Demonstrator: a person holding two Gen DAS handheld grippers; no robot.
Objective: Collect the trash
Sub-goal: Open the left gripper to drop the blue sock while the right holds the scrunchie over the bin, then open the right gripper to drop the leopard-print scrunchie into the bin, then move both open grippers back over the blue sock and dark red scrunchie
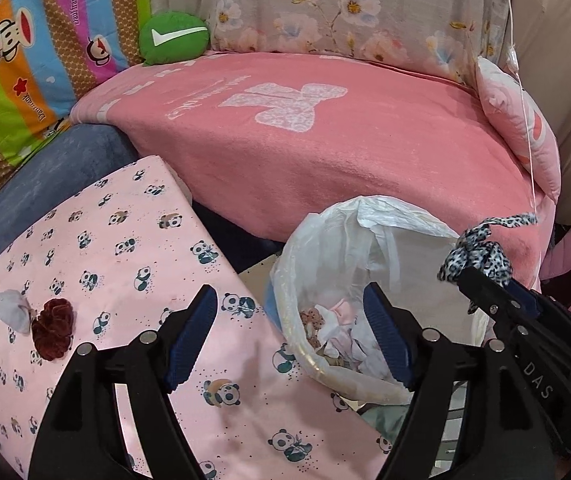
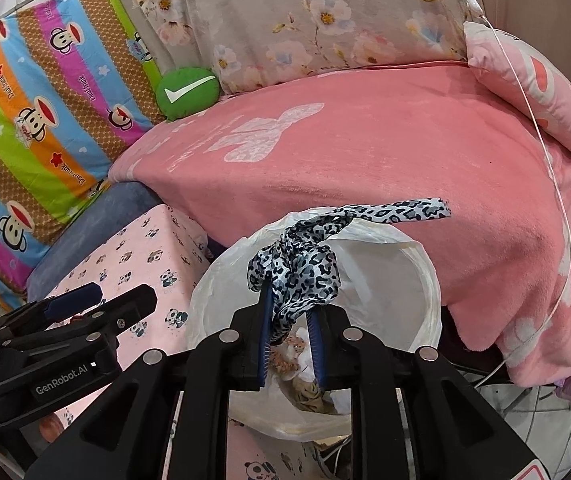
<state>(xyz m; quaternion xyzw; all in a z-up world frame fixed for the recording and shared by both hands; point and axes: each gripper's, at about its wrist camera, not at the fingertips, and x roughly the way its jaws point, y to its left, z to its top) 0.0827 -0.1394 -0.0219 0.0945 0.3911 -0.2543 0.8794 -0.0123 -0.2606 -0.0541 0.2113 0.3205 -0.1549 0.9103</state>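
Jaws, left gripper: spread wide, nothing between the blue pads, hanging over the near rim of the bin at lower centre of the left wrist view. Jaws, right gripper: narrowly parted, with a leopard-print fabric strip between the pads; whether the pads press on it cannot be told.

Pink blanket: covers the bed across the middle of both views, white figure printed on it.
Floral cover: grey, along the top of the frame behind the blanket.
Striped monkey-print bedding: upper left.
Panda-print surface: pale pink, lower left of the left wrist view, beside the bin.
Pink pillow: right edge of the blanket.
Bin: lined with a white plastic bag, lower centre, holding crumpled tissue and scraps.
Green round cushion: white tick mark, upper left of the blanket.
Leopard-print fabric strip: knotted, bunched above the bin mouth, one tail pointing right.
Dark red scrunchie: on the panda print, far left, touching a pale fabric scrap.
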